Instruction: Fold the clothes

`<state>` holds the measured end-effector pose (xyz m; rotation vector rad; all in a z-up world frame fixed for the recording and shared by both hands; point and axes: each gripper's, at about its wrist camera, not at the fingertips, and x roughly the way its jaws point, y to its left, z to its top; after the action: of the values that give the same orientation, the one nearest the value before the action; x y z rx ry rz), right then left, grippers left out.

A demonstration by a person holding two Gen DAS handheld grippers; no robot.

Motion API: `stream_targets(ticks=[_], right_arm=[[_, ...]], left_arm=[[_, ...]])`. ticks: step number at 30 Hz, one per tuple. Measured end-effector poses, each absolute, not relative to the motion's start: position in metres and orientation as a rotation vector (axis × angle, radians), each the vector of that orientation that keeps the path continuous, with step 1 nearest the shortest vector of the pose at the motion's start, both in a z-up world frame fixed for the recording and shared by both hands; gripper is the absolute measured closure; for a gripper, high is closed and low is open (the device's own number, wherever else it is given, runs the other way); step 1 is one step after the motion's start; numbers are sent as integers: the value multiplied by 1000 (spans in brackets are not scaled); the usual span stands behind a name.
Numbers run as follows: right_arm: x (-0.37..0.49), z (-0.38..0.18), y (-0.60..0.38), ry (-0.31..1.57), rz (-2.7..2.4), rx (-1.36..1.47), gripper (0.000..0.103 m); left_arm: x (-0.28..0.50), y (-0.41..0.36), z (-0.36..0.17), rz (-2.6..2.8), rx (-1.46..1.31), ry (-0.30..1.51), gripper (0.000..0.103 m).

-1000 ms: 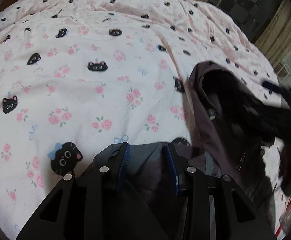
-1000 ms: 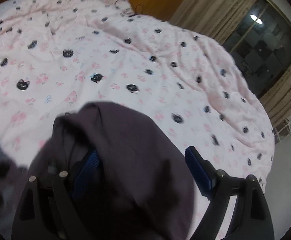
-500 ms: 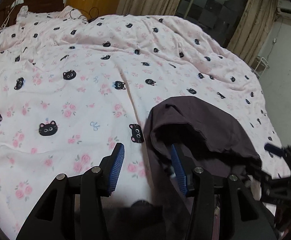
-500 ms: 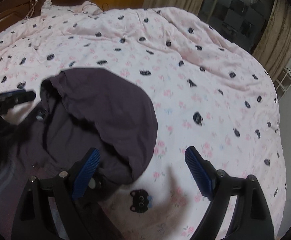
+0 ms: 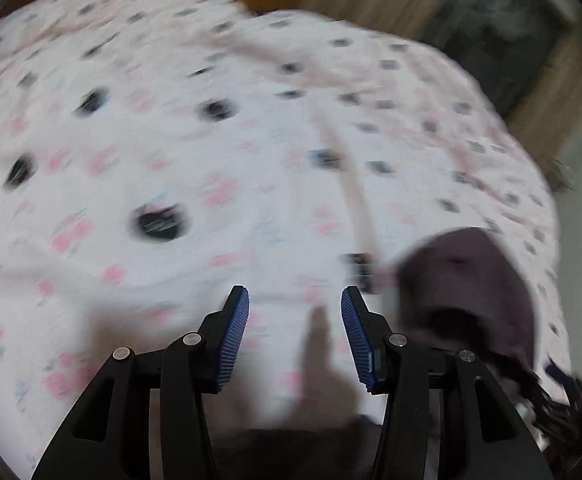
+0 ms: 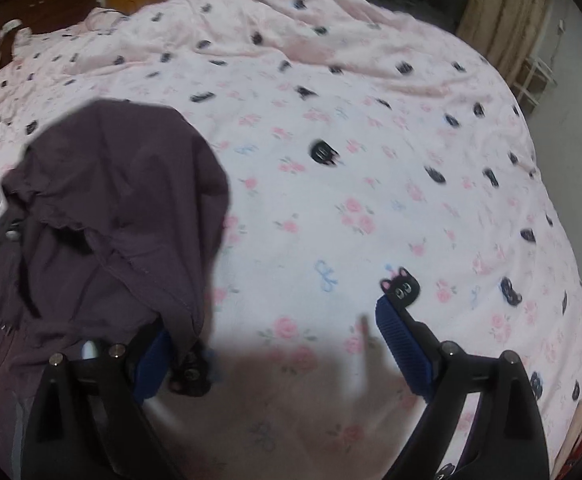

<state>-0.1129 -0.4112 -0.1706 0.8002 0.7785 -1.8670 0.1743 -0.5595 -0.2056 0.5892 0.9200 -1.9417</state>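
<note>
A dark purple hooded garment (image 6: 123, 208) lies on the pink cat-print bedspread (image 6: 371, 160). In the right wrist view it fills the left side, hood uppermost, and its edge hangs in front of the left finger. My right gripper (image 6: 275, 332) is open and empty above the bedspread, just right of the garment. In the blurred left wrist view the garment (image 5: 471, 292) lies at the lower right. My left gripper (image 5: 294, 300) is open and empty over bare bedspread (image 5: 211, 160), to the left of the garment.
A wooden headboard (image 6: 31, 20) stands at the far left. Beige curtains (image 6: 503, 12) and a dark window hang behind the bed. A white rack (image 6: 535, 80) stands by the wall at the right. The bed's right edge drops to the floor.
My left gripper let go of the garment, opened, and swung left over bare bedspread. My right gripper drew back to the right, leaving the hood on the bed.
</note>
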Motion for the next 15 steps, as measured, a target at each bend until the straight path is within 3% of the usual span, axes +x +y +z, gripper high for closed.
stream_targets(ticks=[7, 12, 13, 15], right_arm=[[-57, -134, -417, 748, -1782, 568, 8], [-24, -119, -435, 627, -1535, 613, 9], [-18, -120, -442, 608, -1483, 640, 13], [-1, -128, -459, 630, -1401, 673, 30]], left_arm=[[125, -541, -205, -2020, 774, 715, 58], [155, -557, -218, -1897, 789, 976, 53], [162, -556, -215, -1886, 781, 979, 53], [172, -552, -207, -1861, 788, 935, 53]])
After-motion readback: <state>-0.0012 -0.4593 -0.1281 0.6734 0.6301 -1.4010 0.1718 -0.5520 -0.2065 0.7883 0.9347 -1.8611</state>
